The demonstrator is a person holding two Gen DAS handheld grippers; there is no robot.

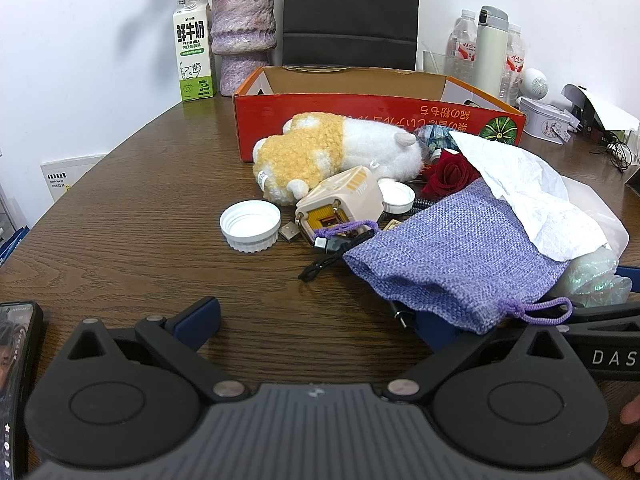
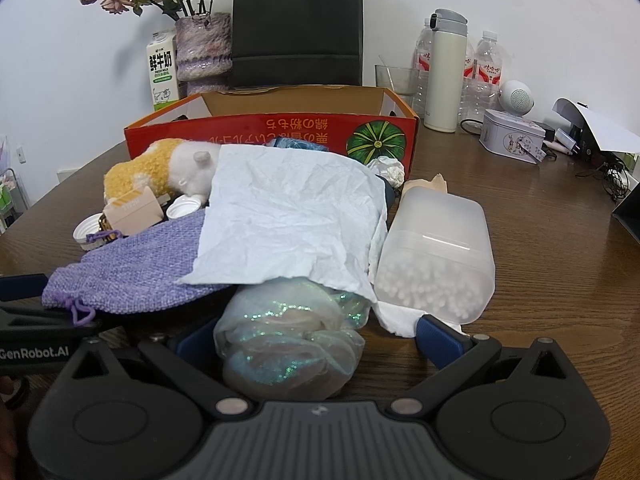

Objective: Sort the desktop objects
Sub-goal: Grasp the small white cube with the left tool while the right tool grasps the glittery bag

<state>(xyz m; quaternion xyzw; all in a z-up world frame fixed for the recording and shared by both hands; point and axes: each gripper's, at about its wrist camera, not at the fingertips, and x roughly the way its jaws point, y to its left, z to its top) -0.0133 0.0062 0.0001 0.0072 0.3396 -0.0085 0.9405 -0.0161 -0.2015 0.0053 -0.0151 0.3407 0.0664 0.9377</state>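
Observation:
A pile of small objects lies on the brown wooden table in front of an open red cardboard box (image 1: 376,108) (image 2: 280,132). It holds a yellow-and-white plush toy (image 1: 336,152), a beige charger cube (image 1: 344,204), two white caps (image 1: 250,226), a red rose (image 1: 450,172), a purple drawstring bag (image 1: 452,256) (image 2: 132,268), a crumpled white tissue (image 2: 288,216) and a translucent box of cotton swabs (image 2: 436,256). My left gripper (image 1: 316,324) stands open over bare table, its right finger under the bag's edge. My right gripper (image 2: 316,336) is open around an iridescent gauze bundle (image 2: 288,360), pads apart from it.
A milk carton (image 1: 192,52), a purple vase (image 1: 244,36), a black paper bag (image 2: 296,24), water bottles and a thermos (image 2: 444,68) stand behind the box. A tin (image 2: 512,136) and cables lie at the right. A phone (image 1: 16,380) lies by my left gripper.

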